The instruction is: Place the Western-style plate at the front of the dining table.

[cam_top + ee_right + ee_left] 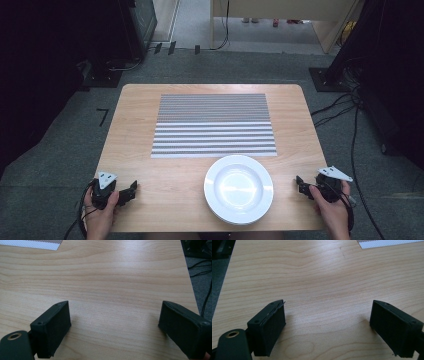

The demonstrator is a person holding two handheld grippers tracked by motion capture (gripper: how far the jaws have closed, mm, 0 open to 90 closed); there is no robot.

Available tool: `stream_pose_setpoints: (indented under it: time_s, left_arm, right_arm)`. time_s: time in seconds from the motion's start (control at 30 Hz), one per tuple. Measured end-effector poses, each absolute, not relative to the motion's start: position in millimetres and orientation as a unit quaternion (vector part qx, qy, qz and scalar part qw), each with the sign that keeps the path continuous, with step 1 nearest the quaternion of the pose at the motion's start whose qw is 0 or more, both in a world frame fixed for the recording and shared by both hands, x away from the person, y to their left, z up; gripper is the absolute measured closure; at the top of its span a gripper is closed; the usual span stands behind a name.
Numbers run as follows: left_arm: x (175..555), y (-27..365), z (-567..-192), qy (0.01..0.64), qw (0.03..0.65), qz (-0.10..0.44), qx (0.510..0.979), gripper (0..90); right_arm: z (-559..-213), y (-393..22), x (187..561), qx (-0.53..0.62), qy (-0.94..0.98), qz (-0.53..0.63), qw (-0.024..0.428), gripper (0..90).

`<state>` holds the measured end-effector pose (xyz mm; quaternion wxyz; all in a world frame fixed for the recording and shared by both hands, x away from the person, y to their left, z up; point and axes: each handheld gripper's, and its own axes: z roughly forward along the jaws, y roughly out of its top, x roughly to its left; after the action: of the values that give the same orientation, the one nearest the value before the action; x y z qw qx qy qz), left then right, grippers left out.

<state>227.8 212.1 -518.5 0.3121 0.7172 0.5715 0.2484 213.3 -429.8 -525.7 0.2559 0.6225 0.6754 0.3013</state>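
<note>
Wooden table carried a white plate near its front edge, nearer the right gripper than the left gripper (both gaped wide, empty).

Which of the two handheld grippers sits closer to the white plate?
The right gripper: only a narrow strip of bare table separates it from the plate. The left gripper sits farther away.

One plate, one placemat

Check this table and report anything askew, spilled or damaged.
Nothing stands out. The white plate sits flat and intact near the front edge of the wooden table, just below the striped placemat, which lies square. No spills.
</note>
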Motion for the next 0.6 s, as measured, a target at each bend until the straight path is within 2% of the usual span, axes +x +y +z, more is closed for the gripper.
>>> stream_pose_setpoints:
  time_s: [0.6]
  left_arm:
    - [227.5, 201.3, -514.5, 0.571, 0.323, 0.236, 0.717, 13.2]
  right_arm:
    - [-524.8, -430.9, 212.6, 0.638, 0.662, 0.297, 0.259, 10.9]
